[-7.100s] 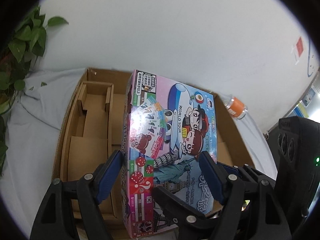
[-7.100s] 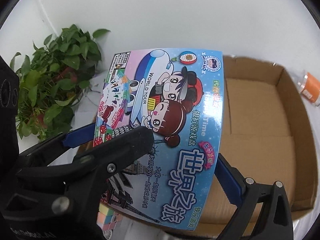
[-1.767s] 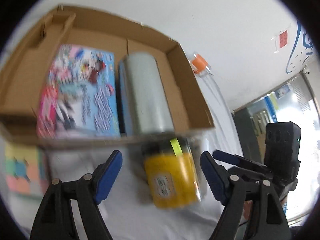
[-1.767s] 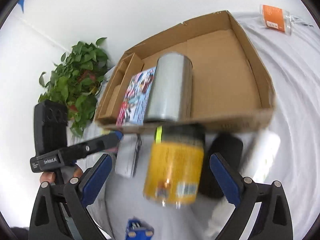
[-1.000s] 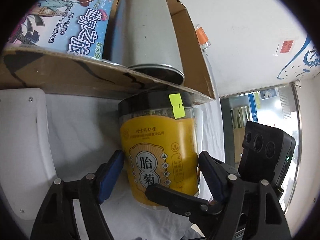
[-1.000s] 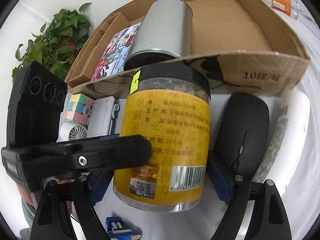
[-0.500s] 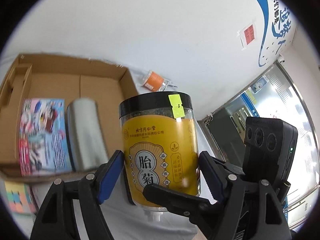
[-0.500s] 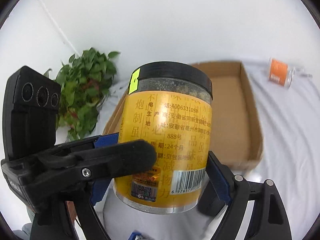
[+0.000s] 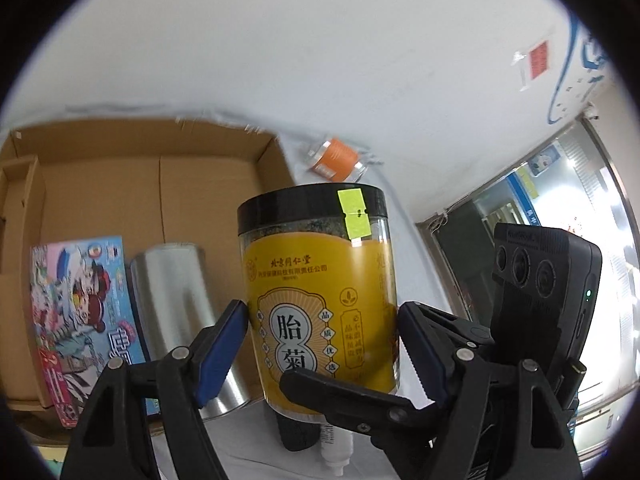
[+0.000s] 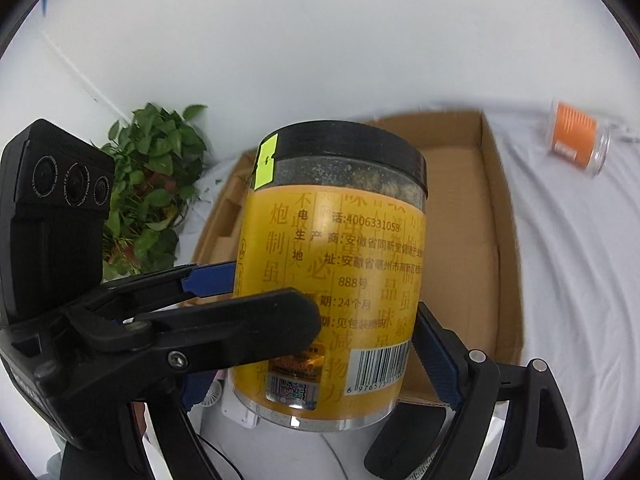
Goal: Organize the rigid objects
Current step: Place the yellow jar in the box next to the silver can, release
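A clear jar with a yellow label and black lid (image 9: 320, 300) hangs upright in the air, held from two sides. My left gripper (image 9: 322, 344) is shut on its lower half, blue pads (image 9: 224, 340) pressed to the label. My right gripper (image 10: 316, 372) is shut on the same jar (image 10: 340, 272). One of its fingers crosses in front in the left wrist view. Behind the jar lies the open cardboard box (image 9: 160, 184). In it lie a colourful game box (image 9: 80, 312) and a silver tin (image 9: 176, 312) on its side.
A small orange-labelled jar (image 10: 576, 140) lies on the white cloth right of the box. A green plant (image 10: 152, 184) stands at the box's left. A black mouse (image 10: 404, 436) and a white bottle (image 9: 336, 440) lie below the jar. The box's right half (image 10: 460, 240) is bare.
Both grippers have lifted the jar off the cloth in front of the box. It now hangs higher, with the box seen behind and below it.
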The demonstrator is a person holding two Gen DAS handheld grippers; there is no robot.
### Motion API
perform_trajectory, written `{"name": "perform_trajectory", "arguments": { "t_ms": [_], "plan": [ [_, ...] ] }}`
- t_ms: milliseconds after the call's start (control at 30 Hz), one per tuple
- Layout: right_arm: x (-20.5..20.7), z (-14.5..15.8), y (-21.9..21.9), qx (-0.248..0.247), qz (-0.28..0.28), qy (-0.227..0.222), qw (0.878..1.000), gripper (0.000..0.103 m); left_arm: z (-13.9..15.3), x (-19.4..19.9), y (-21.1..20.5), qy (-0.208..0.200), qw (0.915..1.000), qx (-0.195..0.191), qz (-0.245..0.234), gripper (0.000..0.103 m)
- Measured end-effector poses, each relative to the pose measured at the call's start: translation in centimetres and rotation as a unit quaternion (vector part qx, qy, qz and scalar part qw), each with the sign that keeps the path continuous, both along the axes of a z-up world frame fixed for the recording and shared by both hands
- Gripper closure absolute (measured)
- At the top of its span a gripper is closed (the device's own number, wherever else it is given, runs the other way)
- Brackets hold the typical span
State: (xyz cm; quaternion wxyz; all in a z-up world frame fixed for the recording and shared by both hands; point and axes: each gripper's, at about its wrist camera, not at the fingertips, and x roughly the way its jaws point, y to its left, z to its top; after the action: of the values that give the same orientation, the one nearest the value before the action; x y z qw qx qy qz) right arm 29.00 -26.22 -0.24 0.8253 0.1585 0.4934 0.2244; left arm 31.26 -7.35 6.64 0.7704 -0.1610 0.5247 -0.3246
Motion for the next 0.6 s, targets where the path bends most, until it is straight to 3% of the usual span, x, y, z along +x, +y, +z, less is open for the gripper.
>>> {"name": "perform_trajectory", "arguments": {
  "t_ms": [233, 433, 500, 567, 600],
  "plan": [
    [1.7, -8.7, 0.5, -0.020, 0.007, 0.064, 0.998, 0.019, -7.4, 1.4, -1.2, 0.076, 0.9969, 0.020, 0.000, 0.028],
    [2.4, -11.7, 0.8, -0.012, -0.011, 0.077, 0.997, 0.014, -8.0, 1.3, -2.8, 0.057, 0.9962, 0.065, -0.010, 0.031],
    [2.4, -12.3, 1.1, -0.022, -0.011, 0.078, 0.997, 0.011, -8.2, 1.2, -2.8, 0.057, 0.9957, 0.072, -0.012, 0.036],
    [2.5, -12.8, 1.7, -0.049, -0.012, 0.074, 0.996, 0.009, -8.6, 1.0, -2.6, 0.053, 0.9942, 0.093, -0.007, 0.052],
    [2.3, -12.8, 2.1, -0.066, -0.010, 0.066, 0.996, 0.009, -8.8, 0.8, -2.6, 0.055, 0.9936, 0.098, -0.006, 0.053]
  ]
}}
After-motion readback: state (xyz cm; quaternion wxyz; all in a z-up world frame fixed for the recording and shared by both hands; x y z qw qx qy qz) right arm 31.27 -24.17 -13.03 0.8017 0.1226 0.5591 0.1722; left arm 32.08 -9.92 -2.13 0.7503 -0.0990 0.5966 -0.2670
